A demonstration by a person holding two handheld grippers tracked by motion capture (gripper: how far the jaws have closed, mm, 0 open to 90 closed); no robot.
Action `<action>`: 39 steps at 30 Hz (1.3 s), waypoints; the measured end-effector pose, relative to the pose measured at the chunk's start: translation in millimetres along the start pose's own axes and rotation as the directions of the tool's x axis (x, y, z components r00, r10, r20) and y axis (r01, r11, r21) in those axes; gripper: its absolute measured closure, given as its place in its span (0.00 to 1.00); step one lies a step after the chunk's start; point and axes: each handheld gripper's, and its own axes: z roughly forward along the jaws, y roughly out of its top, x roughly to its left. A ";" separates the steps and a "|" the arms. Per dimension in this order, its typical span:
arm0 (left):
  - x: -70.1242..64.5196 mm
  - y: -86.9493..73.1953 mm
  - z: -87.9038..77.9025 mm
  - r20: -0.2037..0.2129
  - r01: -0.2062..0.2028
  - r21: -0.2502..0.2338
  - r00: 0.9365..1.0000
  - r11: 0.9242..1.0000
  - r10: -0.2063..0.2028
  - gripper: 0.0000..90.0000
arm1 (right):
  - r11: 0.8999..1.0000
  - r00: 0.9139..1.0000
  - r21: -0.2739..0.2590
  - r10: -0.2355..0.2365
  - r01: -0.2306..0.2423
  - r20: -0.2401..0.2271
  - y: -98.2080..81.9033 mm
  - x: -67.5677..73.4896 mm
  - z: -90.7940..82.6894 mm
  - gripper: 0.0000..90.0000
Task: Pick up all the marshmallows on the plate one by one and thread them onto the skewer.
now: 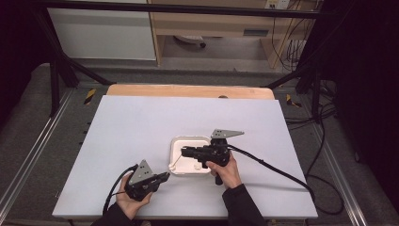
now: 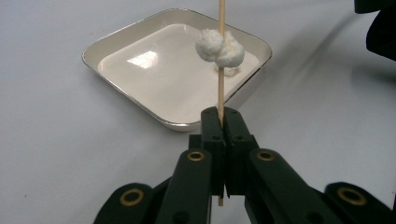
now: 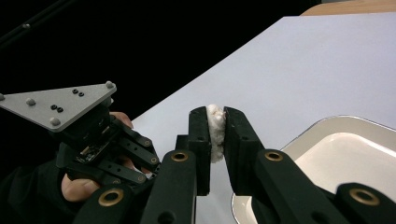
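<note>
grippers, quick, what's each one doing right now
Left gripper: closed on a skewer with a white lump on it.
Right gripper: closed on a white piece, above the tray.

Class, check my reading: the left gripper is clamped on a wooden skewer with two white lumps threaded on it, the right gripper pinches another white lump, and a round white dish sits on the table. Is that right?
Not quite. The dish is square with rounded corners, not round, as the left gripper view shows. The rest holds: the left gripper is clamped on the skewer carrying two white lumps, and the right gripper pinches another white lump.
</note>
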 end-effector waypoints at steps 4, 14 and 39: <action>-0.2 -0.4 0.8 -0.002 -0.002 0.004 1.000 1.000 0.002 0.99 | 1.000 1.000 0.004 -0.006 0.006 0.003 -1.6 1.1 0.3 0.92; -1.3 -0.2 1.7 0.001 -0.003 0.006 1.000 1.000 0.003 0.99 | 1.000 1.000 -0.002 -0.006 0.006 -0.006 -3.4 3.3 0.5 0.92; -2.5 -0.2 1.3 0.002 0.002 -0.012 1.000 1.000 -0.002 0.99 | 1.000 1.000 -0.019 0.002 -0.002 -0.005 -9.0 5.2 2.4 0.91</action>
